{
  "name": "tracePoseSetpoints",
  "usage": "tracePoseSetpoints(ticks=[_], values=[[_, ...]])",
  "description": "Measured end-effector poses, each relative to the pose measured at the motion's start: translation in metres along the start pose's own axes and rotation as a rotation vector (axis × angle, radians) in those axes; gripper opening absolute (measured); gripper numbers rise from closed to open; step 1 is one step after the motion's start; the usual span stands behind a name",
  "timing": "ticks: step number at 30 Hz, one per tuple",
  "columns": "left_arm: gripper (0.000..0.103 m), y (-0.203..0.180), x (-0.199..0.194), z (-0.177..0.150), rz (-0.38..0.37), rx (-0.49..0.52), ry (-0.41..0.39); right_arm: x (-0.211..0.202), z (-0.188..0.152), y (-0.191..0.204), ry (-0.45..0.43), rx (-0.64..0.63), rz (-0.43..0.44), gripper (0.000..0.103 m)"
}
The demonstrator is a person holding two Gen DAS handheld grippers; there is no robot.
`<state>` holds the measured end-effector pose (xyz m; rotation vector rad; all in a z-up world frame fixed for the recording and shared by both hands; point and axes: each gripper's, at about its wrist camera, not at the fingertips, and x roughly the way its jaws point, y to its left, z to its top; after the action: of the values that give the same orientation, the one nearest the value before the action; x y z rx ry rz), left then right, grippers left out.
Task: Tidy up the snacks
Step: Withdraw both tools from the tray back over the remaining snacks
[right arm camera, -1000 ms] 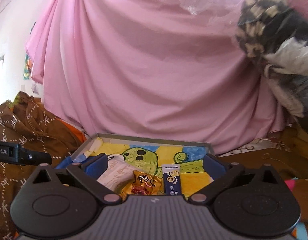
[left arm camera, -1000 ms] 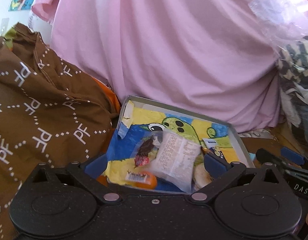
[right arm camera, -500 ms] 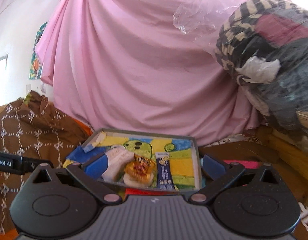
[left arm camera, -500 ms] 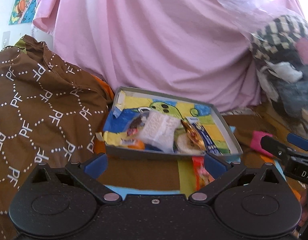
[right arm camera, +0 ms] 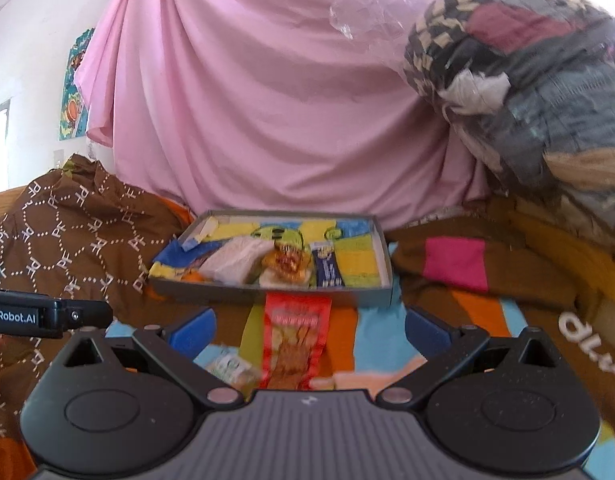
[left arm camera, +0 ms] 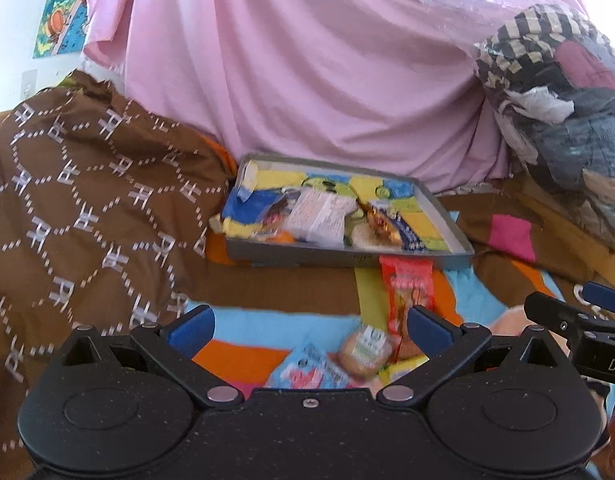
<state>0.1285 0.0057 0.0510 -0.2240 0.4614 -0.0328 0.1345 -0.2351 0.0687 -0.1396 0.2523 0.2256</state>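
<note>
A shallow grey box [left arm camera: 347, 255] [right arm camera: 267, 292] with a cartoon lining lies on the bed and holds several snacks: a white packet [left arm camera: 319, 216] [right arm camera: 235, 258], a gold-wrapped sweet [left arm camera: 381, 222] [right arm camera: 287, 262] and a blue bar [left arm camera: 407, 232] [right arm camera: 327, 270]. In front of it lies a red snack bag [left arm camera: 407, 292] [right arm camera: 295, 340]. A round biscuit pack [left arm camera: 363, 350] [right arm camera: 231, 368] and a light blue packet [left arm camera: 307, 368] lie nearer. My left gripper [left arm camera: 307, 326] is open above these, holding nothing. My right gripper [right arm camera: 307, 330] is open over the red bag, holding nothing.
A brown patterned cloth [left arm camera: 87, 208] [right arm camera: 67, 220] is heaped at the left. Pink sheet [left arm camera: 307, 72] [right arm camera: 267, 100] hangs behind the box. A bundle of dark clothes [left arm camera: 559, 100] [right arm camera: 527, 80] is piled at the right. The bedspread [right arm camera: 455, 264] has coloured patches.
Both grippers have pulled back and away from the box, which now looks smaller and farther. The red bag and the near packets on the bedspread have come into view.
</note>
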Motion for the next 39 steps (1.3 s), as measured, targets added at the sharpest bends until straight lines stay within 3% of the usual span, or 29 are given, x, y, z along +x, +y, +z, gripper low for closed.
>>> tracePoseSetpoints(ticks=[14, 25, 39], values=[[0.102, 0.018, -0.025, -0.052, 0.027, -0.007, 0.140, -0.030, -0.043, 0.004, 0.142, 0.032, -0.042, 0.103], [0.102, 0.024, -0.026, -0.069, 0.050, 0.038, 0.222, -0.028, -0.070, 0.020, 0.234, 0.012, 0.012, 0.103], [0.101, 0.034, -0.015, -0.075, 0.062, 0.051, 0.303, -0.014, -0.078, 0.020, 0.287, 0.034, 0.050, 0.103]])
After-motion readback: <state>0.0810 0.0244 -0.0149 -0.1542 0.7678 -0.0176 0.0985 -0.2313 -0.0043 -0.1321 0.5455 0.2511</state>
